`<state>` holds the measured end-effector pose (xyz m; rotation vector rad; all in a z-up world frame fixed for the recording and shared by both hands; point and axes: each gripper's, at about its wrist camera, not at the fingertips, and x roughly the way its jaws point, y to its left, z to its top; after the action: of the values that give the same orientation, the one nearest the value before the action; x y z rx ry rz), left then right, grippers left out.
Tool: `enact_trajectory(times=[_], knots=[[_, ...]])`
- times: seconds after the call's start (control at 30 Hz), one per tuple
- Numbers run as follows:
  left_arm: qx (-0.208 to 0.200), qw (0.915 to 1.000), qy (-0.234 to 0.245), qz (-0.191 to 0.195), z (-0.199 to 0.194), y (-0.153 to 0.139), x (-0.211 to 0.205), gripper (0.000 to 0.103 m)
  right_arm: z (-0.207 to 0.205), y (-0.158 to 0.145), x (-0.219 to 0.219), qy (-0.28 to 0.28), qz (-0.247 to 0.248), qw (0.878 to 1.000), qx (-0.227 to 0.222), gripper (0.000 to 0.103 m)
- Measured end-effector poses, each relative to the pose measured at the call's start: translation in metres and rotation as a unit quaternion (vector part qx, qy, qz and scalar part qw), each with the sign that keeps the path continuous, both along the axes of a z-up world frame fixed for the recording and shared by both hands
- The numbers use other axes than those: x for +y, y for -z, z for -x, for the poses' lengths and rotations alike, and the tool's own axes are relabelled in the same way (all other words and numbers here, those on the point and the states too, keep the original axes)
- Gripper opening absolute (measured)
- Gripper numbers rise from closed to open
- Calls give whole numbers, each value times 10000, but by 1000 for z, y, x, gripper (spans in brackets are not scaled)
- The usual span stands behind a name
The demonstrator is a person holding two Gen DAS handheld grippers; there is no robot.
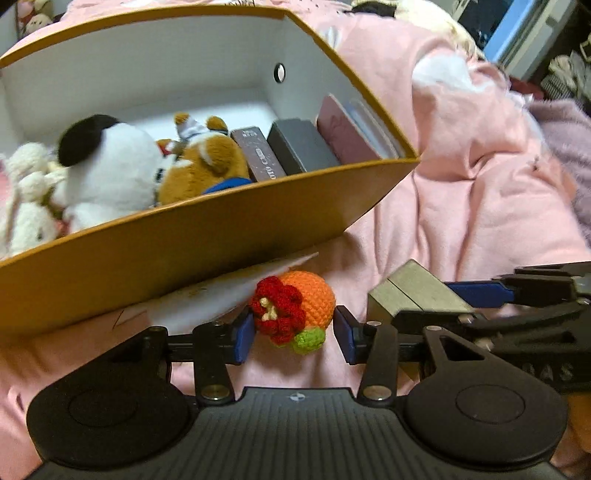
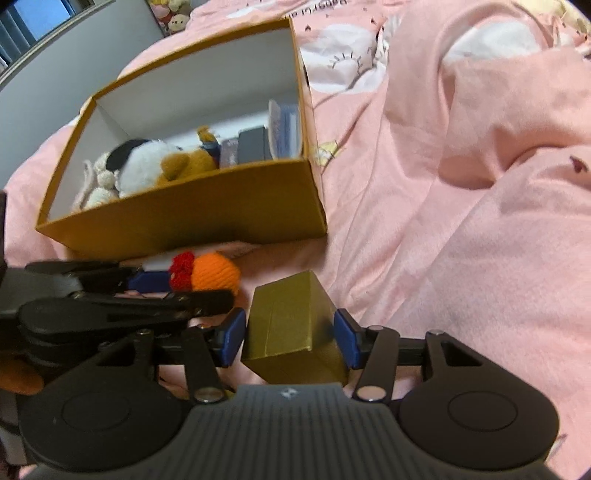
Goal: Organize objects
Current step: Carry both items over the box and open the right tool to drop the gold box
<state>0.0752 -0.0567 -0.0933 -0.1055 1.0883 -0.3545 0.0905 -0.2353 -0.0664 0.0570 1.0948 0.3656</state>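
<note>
The left gripper (image 1: 294, 334) straddles the crochet ball (image 1: 295, 310), fingers apart, not yet touching it. The right gripper (image 2: 290, 341) brackets the gold box (image 2: 293, 325); contact is unclear. Both items likely head for the carton (image 1: 184, 240) at 11 o'clock.

1. The left gripper (image 1: 294, 334) has its jaws spread, a blue pad on either side of a crocheted orange (image 1: 295, 310), not clearly pressing it.
2. The right gripper (image 2: 291, 338) has both blue pads against a gold box (image 2: 291, 325) held between its jaws.
3. The two grippers sit side by side.

Pink quilt (image 2: 461, 229) rumpled; plush toys (image 2: 173, 18) far off by window (image 1: 517, 33).
</note>
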Motion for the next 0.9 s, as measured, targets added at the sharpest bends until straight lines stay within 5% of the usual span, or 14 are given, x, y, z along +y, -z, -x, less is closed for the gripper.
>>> enact_trajectory(times=[0.5, 0.9], knots=[[-992, 9922, -411, 626, 11, -84, 32, 52, 8, -95, 22, -286, -76, 9908, -1319, 54], [-1334, 9818, -1124, 756, -32, -99, 67, 52, -43, -124, 61, -681, -208, 9807, -1819, 53]])
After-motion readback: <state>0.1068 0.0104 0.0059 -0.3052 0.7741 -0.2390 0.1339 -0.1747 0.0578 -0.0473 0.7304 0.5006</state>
